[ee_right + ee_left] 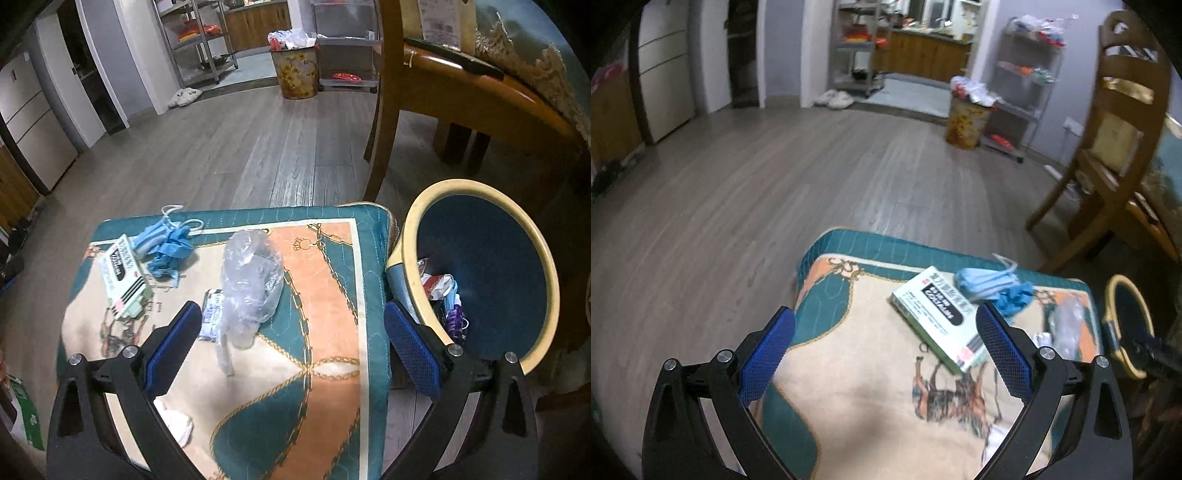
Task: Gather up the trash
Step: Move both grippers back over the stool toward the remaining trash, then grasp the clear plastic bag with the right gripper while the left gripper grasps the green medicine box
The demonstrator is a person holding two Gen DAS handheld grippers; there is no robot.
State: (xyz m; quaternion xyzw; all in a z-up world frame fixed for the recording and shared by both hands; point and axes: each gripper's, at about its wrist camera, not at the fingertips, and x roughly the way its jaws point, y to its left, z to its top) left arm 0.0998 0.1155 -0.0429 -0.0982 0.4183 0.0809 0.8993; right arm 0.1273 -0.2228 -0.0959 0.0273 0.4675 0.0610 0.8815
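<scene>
On a patterned cushion (332, 280) lie a green and white medicine box (938, 321) (123, 280), blue face masks and a crumpled blue glove (993, 286) (166, 243), a clear plastic bag (251, 284) (1067, 325) and a small white and blue wrapper (211, 314). A blue bin with a cream rim (480, 273) (1126, 325) stands right of the cushion and holds some trash. My left gripper (884, 350) is open and empty above the cushion, just before the box. My right gripper (293, 343) is open and empty over the cushion, near the plastic bag.
A wooden chair (1108, 147) and a wooden table (480, 92) stand to the right. A floral waste bin full of trash (295, 66) (967, 118) stands far across the wooden floor. White tissue (177, 424) lies at the cushion's near edge.
</scene>
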